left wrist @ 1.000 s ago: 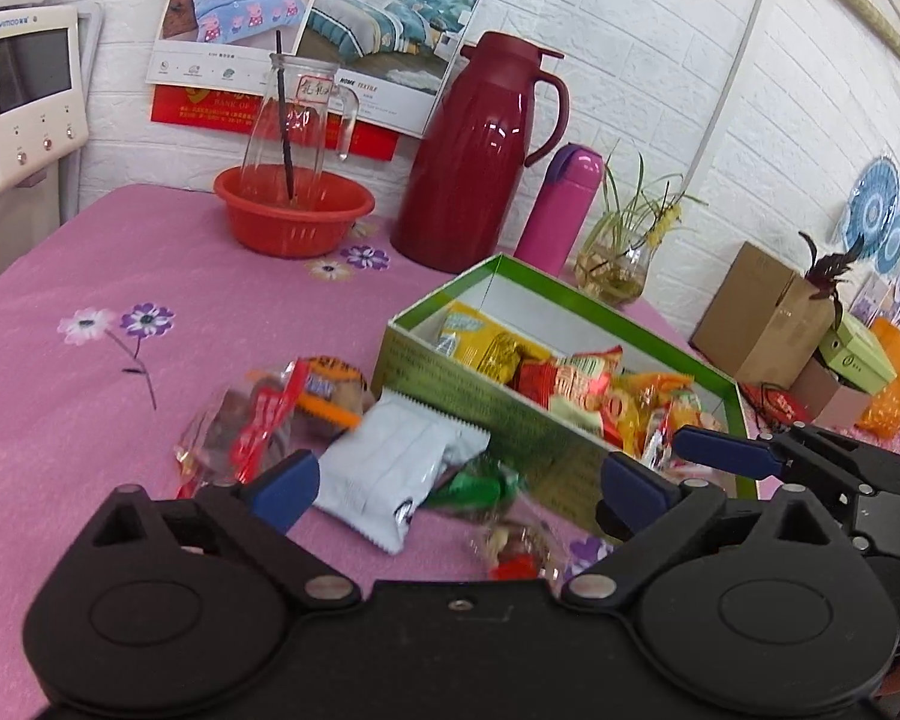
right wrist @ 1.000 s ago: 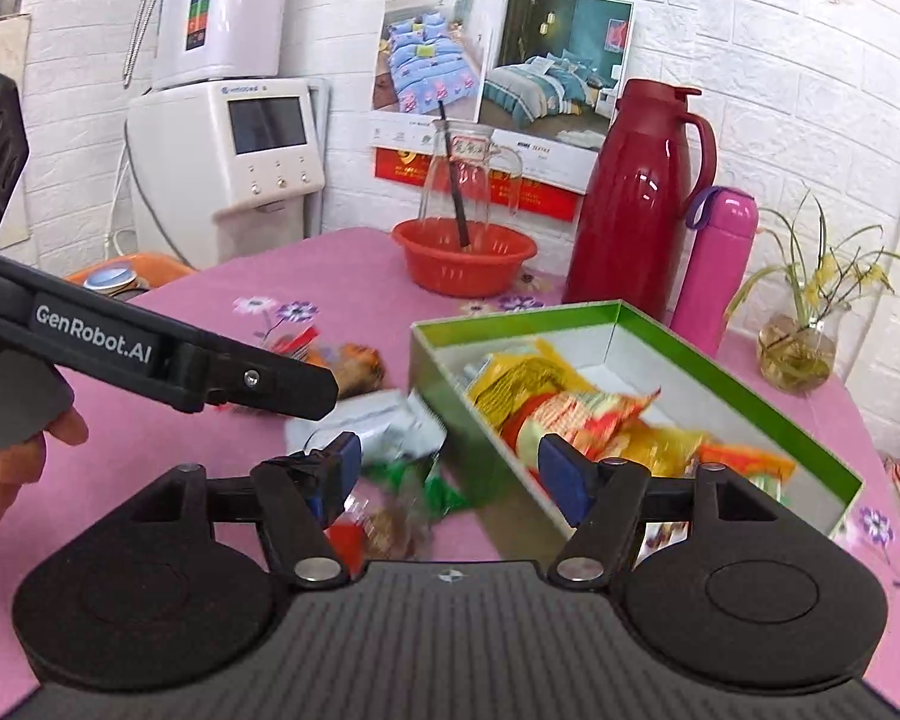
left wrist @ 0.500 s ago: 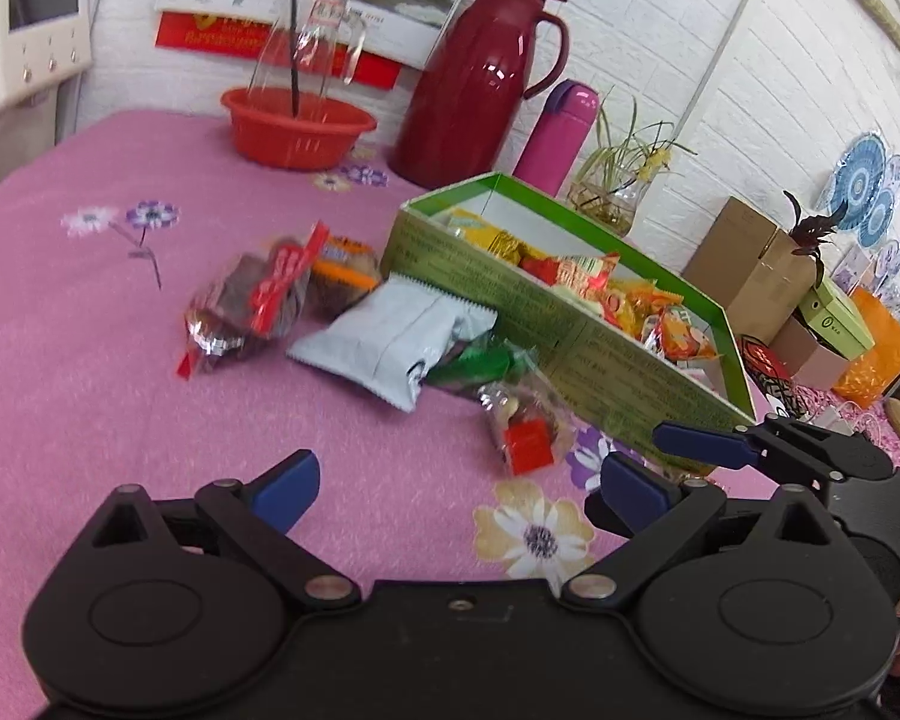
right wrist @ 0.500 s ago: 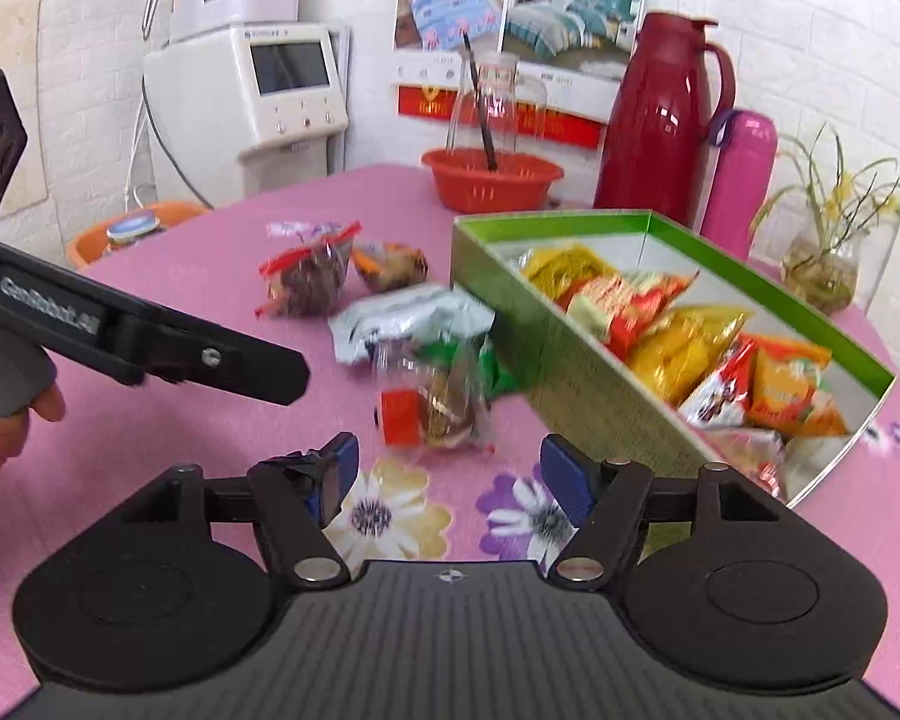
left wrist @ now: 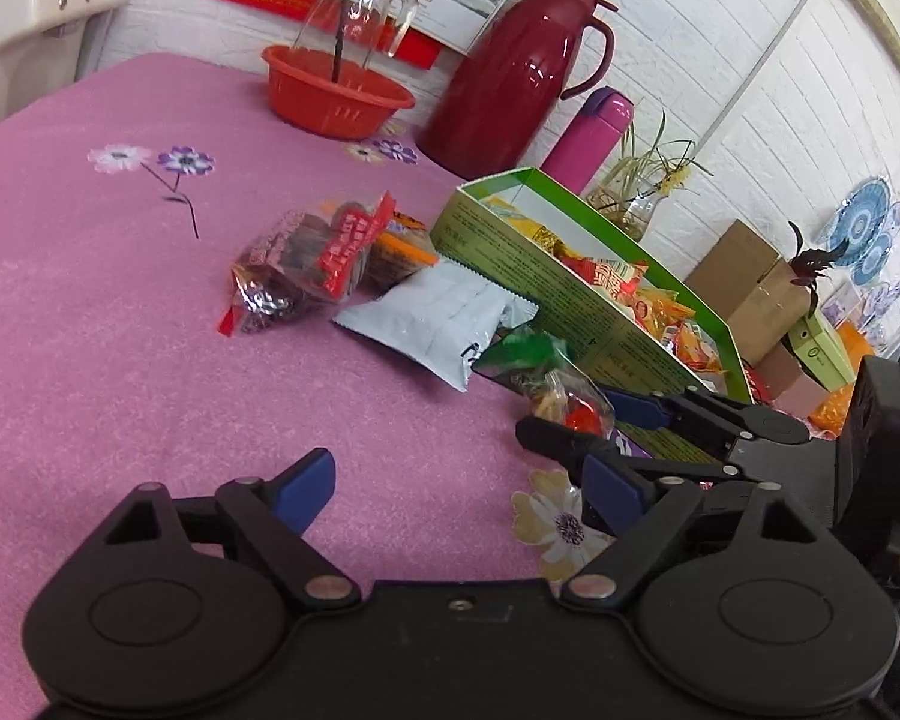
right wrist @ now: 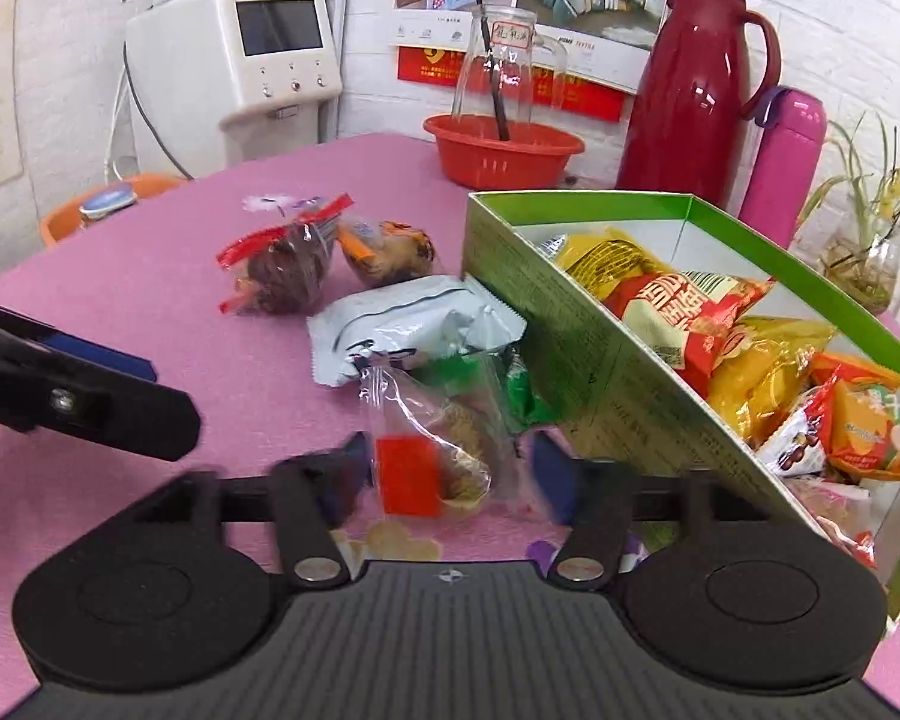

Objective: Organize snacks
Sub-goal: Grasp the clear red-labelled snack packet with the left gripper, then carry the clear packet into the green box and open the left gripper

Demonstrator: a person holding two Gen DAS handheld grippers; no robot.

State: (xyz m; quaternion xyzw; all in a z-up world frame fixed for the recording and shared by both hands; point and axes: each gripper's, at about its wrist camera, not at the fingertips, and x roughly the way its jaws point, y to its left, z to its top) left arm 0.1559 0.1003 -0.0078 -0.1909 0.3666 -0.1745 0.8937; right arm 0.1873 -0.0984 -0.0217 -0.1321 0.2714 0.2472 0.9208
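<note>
The right tongs [right wrist: 444, 468] are straddling a clear packet [right wrist: 432, 450] lying on the bench [right wrist: 150, 276], fingers spread and not yet pinching it. The left tongs [left wrist: 456, 486] are hovering wide apart over bare cloth. Beyond the packet a white pouch [right wrist: 402, 324] is lying against the box [right wrist: 600, 378], filling with snacks to the right.

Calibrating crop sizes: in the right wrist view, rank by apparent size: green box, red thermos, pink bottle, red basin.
1. green box
2. red thermos
3. and 4. red basin and pink bottle: similar area, unranked.
The box sits nearest the camera, so its lead is partly perspective.
</note>
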